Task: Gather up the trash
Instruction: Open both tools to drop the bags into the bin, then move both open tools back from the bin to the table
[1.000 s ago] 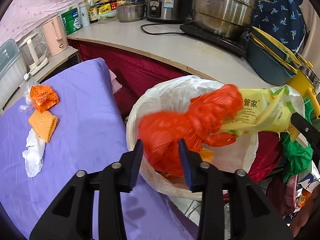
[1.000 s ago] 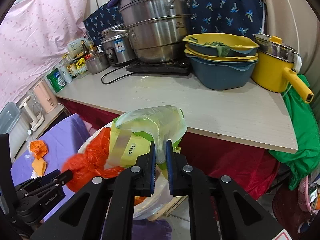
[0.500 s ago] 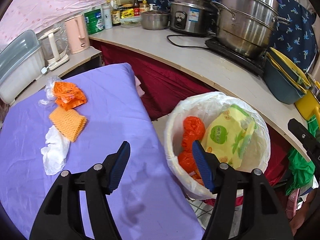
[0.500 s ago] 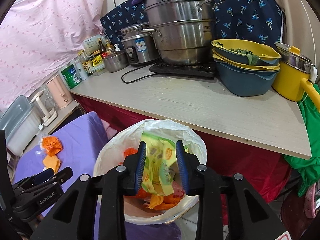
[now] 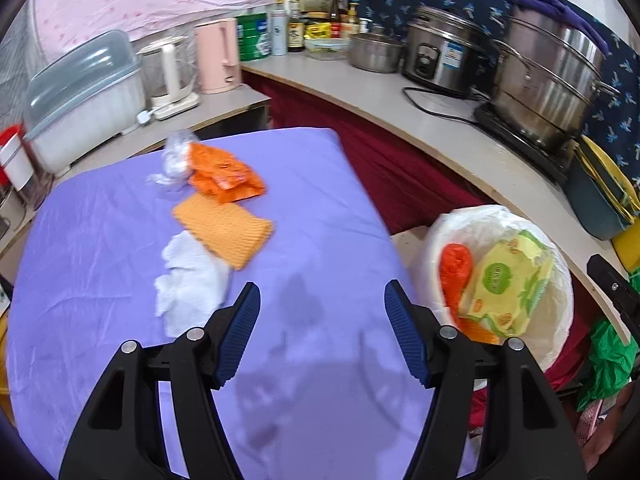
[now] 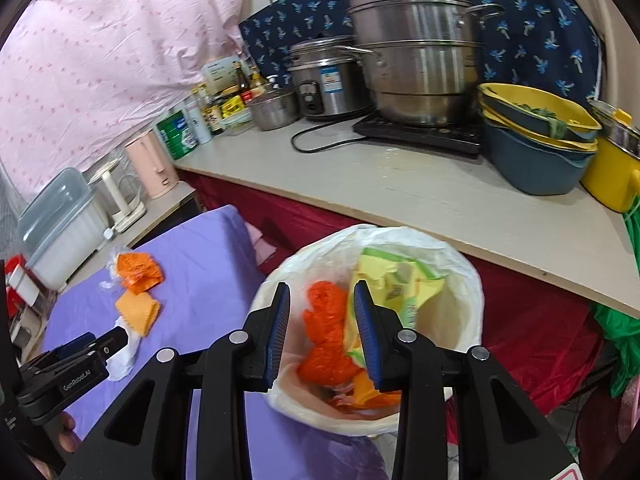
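A white-lined trash bin (image 5: 560,344) (image 6: 460,276) stands beside the purple table (image 5: 320,216) (image 6: 200,280). Inside lie an orange plastic bag (image 5: 454,268) (image 6: 326,320) and a yellow-green package (image 5: 504,284) (image 6: 396,284). On the table lie an orange wrapper (image 5: 224,174) (image 6: 138,270), an orange waffle-textured piece (image 5: 226,228) (image 6: 138,312), a white tissue (image 5: 188,284) (image 6: 122,356) and a clear crumpled plastic (image 5: 174,156). My left gripper (image 5: 322,300) is open and empty over the table. My right gripper (image 6: 322,294) is open and empty above the bin.
A counter (image 6: 400,192) behind the bin holds a steel steamer pot (image 6: 416,56), a rice cooker (image 6: 328,76), stacked bowls (image 6: 536,152) and a yellow pot (image 6: 612,176). A pink kettle (image 5: 218,56) and a plastic box (image 5: 84,96) stand on a side shelf.
Both grippers opened and dropped the orange bag and the yellow-green package into the bin. My left gripper swung left over the table; the right one rose above the bin.
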Available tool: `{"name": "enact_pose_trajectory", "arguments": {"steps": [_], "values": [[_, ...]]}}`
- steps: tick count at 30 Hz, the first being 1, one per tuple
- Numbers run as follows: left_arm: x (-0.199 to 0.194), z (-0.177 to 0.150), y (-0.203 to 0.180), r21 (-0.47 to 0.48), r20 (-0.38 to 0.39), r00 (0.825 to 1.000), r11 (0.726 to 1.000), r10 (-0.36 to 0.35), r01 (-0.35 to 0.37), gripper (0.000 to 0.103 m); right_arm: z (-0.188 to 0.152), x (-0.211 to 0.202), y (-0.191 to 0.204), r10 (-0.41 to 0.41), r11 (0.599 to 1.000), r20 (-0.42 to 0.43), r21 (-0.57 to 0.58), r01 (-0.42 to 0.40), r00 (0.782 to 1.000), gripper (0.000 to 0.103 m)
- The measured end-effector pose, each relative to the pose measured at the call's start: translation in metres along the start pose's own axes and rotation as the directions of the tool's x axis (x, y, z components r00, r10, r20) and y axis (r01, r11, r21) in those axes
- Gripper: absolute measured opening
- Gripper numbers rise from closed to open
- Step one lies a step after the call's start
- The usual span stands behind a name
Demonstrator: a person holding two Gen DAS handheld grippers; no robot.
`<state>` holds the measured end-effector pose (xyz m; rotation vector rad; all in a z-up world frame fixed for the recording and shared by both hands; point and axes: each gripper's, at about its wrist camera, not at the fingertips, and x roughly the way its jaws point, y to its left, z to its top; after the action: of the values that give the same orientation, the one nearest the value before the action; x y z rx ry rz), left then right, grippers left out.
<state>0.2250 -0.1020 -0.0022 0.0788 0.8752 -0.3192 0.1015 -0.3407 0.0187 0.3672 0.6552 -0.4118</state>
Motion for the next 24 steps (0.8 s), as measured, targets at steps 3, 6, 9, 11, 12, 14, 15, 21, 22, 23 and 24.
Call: {"name": "enact_pose_trajectory", "arguments": {"steps": [3,6,9,11,12,14,15,21,22,23,24], "values": [[-0.001,-0.003,0.03,-0.044,-0.007,1.0,0.999,0.027,-0.027,0.063,-0.005,0.003,0.021,0.025,0.999,-0.014,-0.02,-0.025,1.0,0.033],[0.001,-0.007,0.062,-0.096,-0.013,0.998,0.994,0.056,-0.057,0.068,-0.01,0.009,0.044,0.045,0.998,-0.029,-0.044,-0.046,0.999,0.033],[0.007,-0.01,0.087,-0.13,-0.034,0.997,0.989,0.067,-0.071,0.068,-0.015,0.018,0.066,0.072,0.996,-0.051,-0.058,-0.075,0.996,0.034],[0.013,-0.012,0.103,-0.155,-0.049,0.996,0.985,0.073,-0.079,0.068,-0.018,0.026,0.08,0.089,0.994,-0.065,-0.065,-0.093,0.994,0.034],[0.017,-0.013,0.112,-0.17,-0.057,0.996,0.982,0.069,-0.078,0.068,-0.019,0.029,0.085,0.095,0.993,-0.071,-0.07,-0.1,0.993,0.035],[0.024,-0.015,0.123,-0.189,-0.071,0.995,0.979,0.066,-0.078,0.068,-0.022,0.037,0.1,0.107,0.99,-0.084,-0.086,-0.114,0.991,0.038],[0.029,-0.016,0.129,-0.199,-0.078,0.995,0.977,0.062,-0.077,0.068,-0.023,0.041,0.106,0.112,0.988,-0.091,-0.092,-0.121,0.989,0.038],[0.06,-0.021,0.147,-0.237,-0.131,0.991,0.97,0.029,-0.06,0.068,-0.031,0.068,0.139,0.139,0.98,-0.137,-0.123,-0.156,0.981,0.039],[0.067,-0.021,0.15,-0.247,-0.142,0.99,0.967,0.02,-0.055,0.068,-0.032,0.072,0.142,0.142,0.979,-0.143,-0.126,-0.16,0.98,0.039],[0.072,-0.021,0.152,-0.255,-0.147,0.989,0.966,0.013,-0.051,0.068,-0.032,0.076,0.146,0.144,0.978,-0.149,-0.13,-0.164,0.978,0.039],[0.076,-0.02,0.153,-0.262,-0.15,0.989,0.964,0.01,-0.049,0.068,-0.034,0.082,0.151,0.147,0.976,-0.158,-0.134,-0.169,0.976,0.039]]}}
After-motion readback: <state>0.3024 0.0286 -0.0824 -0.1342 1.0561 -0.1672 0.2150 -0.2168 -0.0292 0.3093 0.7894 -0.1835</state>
